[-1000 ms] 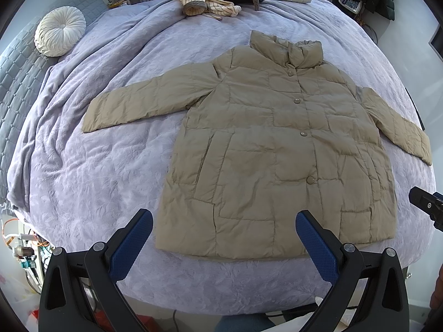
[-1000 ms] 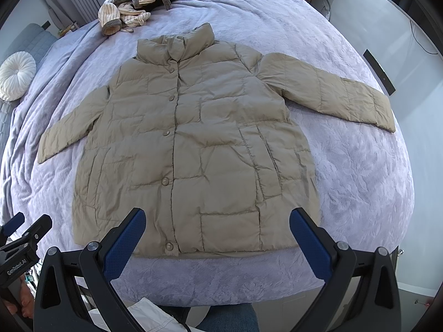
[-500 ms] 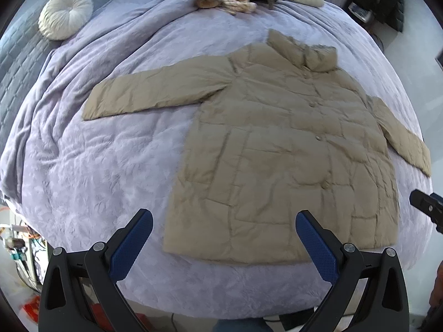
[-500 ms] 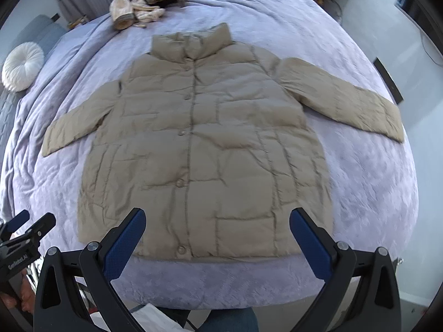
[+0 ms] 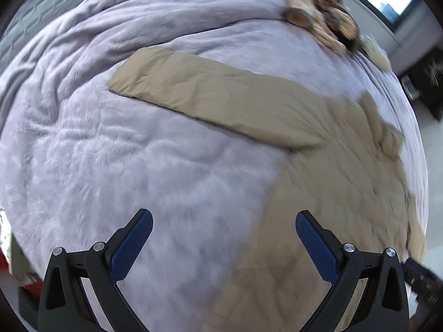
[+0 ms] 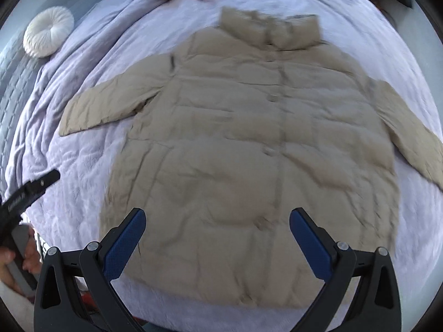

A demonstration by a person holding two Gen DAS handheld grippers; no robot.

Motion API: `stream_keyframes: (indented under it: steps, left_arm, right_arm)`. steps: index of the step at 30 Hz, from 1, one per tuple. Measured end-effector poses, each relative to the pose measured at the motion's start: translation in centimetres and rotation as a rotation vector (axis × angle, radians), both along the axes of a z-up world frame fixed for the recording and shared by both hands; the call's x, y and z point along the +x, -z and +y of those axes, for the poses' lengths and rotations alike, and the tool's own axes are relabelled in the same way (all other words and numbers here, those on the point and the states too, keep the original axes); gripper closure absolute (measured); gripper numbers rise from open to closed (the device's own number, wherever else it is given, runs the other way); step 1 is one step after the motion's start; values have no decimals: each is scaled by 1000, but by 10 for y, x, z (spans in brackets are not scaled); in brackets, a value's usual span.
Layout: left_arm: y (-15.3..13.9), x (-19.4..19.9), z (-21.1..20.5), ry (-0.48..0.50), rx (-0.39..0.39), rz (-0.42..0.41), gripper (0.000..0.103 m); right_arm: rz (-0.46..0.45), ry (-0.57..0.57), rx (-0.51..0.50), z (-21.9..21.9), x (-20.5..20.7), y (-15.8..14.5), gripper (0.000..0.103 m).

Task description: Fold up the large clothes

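Observation:
A tan quilted puffer coat (image 6: 249,144) lies flat and buttoned on a lavender bed cover (image 6: 83,166), both sleeves spread out. In the left wrist view the coat (image 5: 332,193) fills the right side and its left sleeve (image 5: 207,91) stretches up to the left. My left gripper (image 5: 224,238) is open and empty, above the cover just left of the coat's lower side edge. My right gripper (image 6: 217,238) is open and empty, above the coat's lower front near the hem. The left gripper also shows at the left edge of the right wrist view (image 6: 30,191).
A pile of striped and brown clothes (image 5: 318,16) lies at the far end of the bed. A round white cushion (image 6: 48,34) rests on a grey quilted sofa (image 6: 13,83) at the far left. The bed's near edge runs just below both grippers.
Both grippers have moved forward and down towards the bed. The left one swung left, towards the coat's left sleeve and side. The coat has not moved. Both stay open.

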State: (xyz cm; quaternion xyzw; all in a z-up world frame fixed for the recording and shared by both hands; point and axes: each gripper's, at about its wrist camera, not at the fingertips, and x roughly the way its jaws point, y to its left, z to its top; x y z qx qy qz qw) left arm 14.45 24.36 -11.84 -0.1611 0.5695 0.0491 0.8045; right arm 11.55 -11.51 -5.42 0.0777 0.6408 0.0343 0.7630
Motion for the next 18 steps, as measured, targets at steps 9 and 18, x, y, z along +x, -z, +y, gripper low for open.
stream_keyframes:
  steps: [9, 18]
  left_arm:
    - [69, 91, 61, -116, -128, -88, 0]
    - [129, 144, 103, -248, -226, -113, 0]
  right_arm:
    - [-71, -79, 45, 66, 99, 48, 0]
    - [-130, -89, 141, 104, 176, 99, 72]
